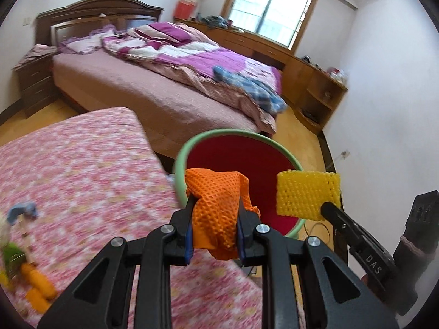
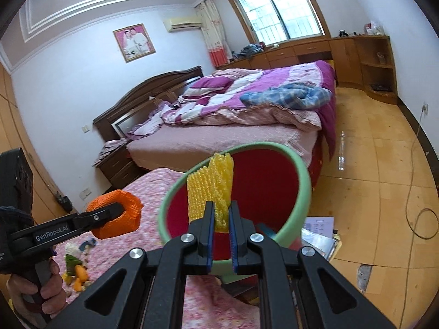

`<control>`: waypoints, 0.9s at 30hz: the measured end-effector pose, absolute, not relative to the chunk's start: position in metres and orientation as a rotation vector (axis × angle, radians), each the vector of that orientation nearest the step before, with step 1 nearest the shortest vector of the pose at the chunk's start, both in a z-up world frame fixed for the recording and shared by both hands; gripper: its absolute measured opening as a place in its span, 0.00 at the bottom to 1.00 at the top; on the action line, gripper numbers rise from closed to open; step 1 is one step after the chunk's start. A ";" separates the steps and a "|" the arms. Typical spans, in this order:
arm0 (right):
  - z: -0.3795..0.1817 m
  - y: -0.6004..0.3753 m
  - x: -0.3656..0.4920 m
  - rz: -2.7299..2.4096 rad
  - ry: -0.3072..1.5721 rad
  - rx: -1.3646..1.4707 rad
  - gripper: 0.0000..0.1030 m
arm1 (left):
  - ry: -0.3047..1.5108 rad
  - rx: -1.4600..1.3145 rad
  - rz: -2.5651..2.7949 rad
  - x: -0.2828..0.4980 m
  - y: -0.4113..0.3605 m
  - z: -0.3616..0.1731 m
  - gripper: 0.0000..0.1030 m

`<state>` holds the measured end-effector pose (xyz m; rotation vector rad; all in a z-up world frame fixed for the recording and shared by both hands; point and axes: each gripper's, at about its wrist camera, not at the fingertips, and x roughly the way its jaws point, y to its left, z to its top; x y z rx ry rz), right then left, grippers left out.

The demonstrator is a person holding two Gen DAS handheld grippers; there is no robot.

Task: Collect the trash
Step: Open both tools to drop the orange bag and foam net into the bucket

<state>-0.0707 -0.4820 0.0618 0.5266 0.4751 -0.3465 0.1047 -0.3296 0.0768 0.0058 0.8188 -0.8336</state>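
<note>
My left gripper (image 1: 215, 201) is shut on an orange foam net sleeve (image 1: 219, 205), held at the near rim of a green bin with a red liner (image 1: 241, 161). To its right in the left wrist view, my right gripper (image 1: 328, 207) holds a yellow foam net sleeve (image 1: 306, 193) over the bin's right edge. In the right wrist view my right gripper (image 2: 221, 205) is shut on the yellow net (image 2: 210, 189), above the bin (image 2: 303, 175). The left gripper (image 2: 116, 208) with the orange net (image 2: 120, 213) hangs left of the bin, a hand on its grip.
A pink floral mattress (image 1: 76, 170) lies beside the bin, with more scraps and peels (image 1: 30, 285) at its near left. Behind stands a large bed (image 1: 153, 82) with rumpled quilts. Papers (image 2: 319, 233) lie on the yellow floor by the bin; a cable (image 2: 419, 219) loops at right.
</note>
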 end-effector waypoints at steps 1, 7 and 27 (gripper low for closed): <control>0.059 -0.485 -0.070 -0.349 0.479 0.531 0.11 | 0.820 0.019 -0.845 0.105 -0.337 0.074 0.23; 0.041 -0.497 -0.060 -0.358 0.512 0.549 0.12 | 0.843 0.079 -0.861 0.108 -0.363 0.058 0.36; 0.040 -0.489 -0.061 -0.323 0.511 0.576 0.31 | 0.835 0.021 -0.773 0.106 -0.329 0.061 0.49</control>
